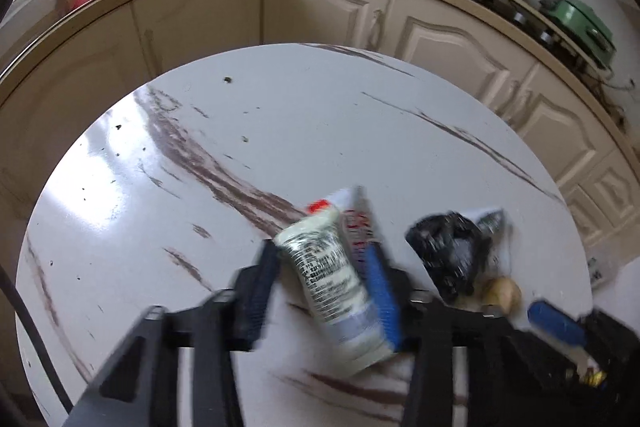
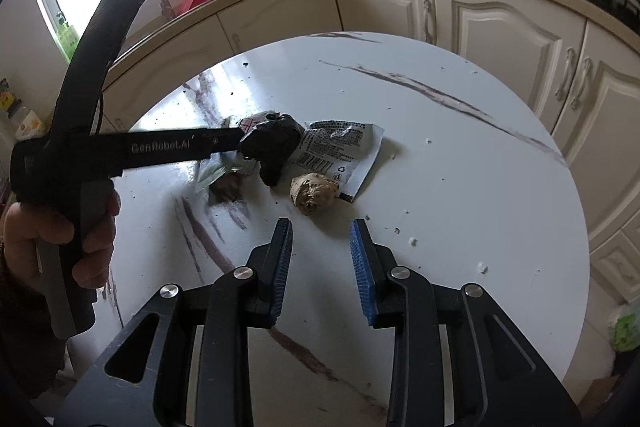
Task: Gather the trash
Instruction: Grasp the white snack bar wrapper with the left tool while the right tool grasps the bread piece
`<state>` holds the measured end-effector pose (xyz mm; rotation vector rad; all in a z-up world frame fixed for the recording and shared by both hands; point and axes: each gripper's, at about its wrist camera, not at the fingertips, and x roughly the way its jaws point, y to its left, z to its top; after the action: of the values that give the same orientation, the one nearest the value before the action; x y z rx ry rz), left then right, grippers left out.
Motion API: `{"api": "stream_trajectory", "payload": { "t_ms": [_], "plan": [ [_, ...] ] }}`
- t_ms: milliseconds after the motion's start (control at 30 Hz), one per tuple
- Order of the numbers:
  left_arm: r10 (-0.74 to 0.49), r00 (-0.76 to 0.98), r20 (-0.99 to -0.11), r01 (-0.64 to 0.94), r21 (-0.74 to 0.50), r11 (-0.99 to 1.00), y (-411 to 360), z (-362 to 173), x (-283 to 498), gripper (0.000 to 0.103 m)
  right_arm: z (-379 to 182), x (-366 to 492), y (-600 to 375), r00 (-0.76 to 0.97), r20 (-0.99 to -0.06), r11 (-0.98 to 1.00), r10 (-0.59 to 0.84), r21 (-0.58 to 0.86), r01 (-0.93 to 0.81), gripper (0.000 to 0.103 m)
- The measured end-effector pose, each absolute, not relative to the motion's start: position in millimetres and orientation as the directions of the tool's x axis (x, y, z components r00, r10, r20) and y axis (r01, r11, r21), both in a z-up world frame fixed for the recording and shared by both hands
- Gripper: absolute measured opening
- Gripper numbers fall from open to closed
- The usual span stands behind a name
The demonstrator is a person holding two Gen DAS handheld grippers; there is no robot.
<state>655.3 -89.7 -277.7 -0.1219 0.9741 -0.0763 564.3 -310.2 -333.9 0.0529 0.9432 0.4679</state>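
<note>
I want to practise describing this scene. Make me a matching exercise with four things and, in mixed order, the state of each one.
Things:
1. packet
2. lump
3. wrapper
4. right tongs

States:
A. open, nothing between them
B. brown, lying loose
C. gripped by the left tongs
D. lying flat, barcode up

Pairs: 1-C, 2-B, 3-D, 4-A
</note>
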Motion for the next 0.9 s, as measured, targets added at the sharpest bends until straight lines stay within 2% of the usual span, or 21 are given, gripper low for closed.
{"api": "stream_trajectory", "payload": {
  "t_ms": [67, 167, 400, 533, 633, 700, 733, 900],
  "plan": [
    [-0.146, 0.547, -0.824, 0.037, -0.151, 0.988, -85, -278, 646, 0.018, -332, 565, -306, 0.493, -0.766, 0.895, 0.413, 0.242, -0.374, 0.036],
    [-0.171, 0.538, -0.826, 0.081, -0.151, 0.985, -83, -276, 635, 0.013, -331, 566, -299, 0.485, -0.771, 0.89, 0.413, 0.228, -0.396, 0.053],
    [-0.289, 0.487, -0.824, 0.167, -0.237, 0.957, -54, -270, 613, 0.009, -332, 579, -283, 0.48, -0.784, 0.893, 0.393, 0.2, -0.403, 0.054],
    [-0.285, 0.496, -0.82, 0.178, -0.225, 0.958, -41, -265, 602, 0.006, -339, 585, -275, 0.478, -0.808, 0.907, 0.344, 0.155, -0.391, 0.054],
    [-0.288, 0.497, -0.819, 0.185, -0.224, 0.957, -33, -262, 593, 0.005, -339, 585, -271, 0.494, -0.81, 0.913, 0.316, 0.119, -0.39, 0.046],
    [-0.284, 0.499, -0.819, 0.192, -0.215, 0.957, -39, -261, 585, 0.004, -340, 582, -269, 0.506, -0.81, 0.918, 0.297, 0.095, -0.386, 0.031],
    [-0.283, 0.498, -0.82, 0.199, -0.21, 0.957, -41, -260, 581, 0.004, -339, 580, -269, 0.503, -0.806, 0.914, 0.311, 0.108, -0.391, 0.026],
    [-0.305, 0.494, -0.814, 0.226, -0.218, 0.949, -44, -254, 561, 0.004, -331, 561, -273, 0.5, -0.789, 0.9, 0.358, 0.15, -0.408, 0.027]
  ]
}}
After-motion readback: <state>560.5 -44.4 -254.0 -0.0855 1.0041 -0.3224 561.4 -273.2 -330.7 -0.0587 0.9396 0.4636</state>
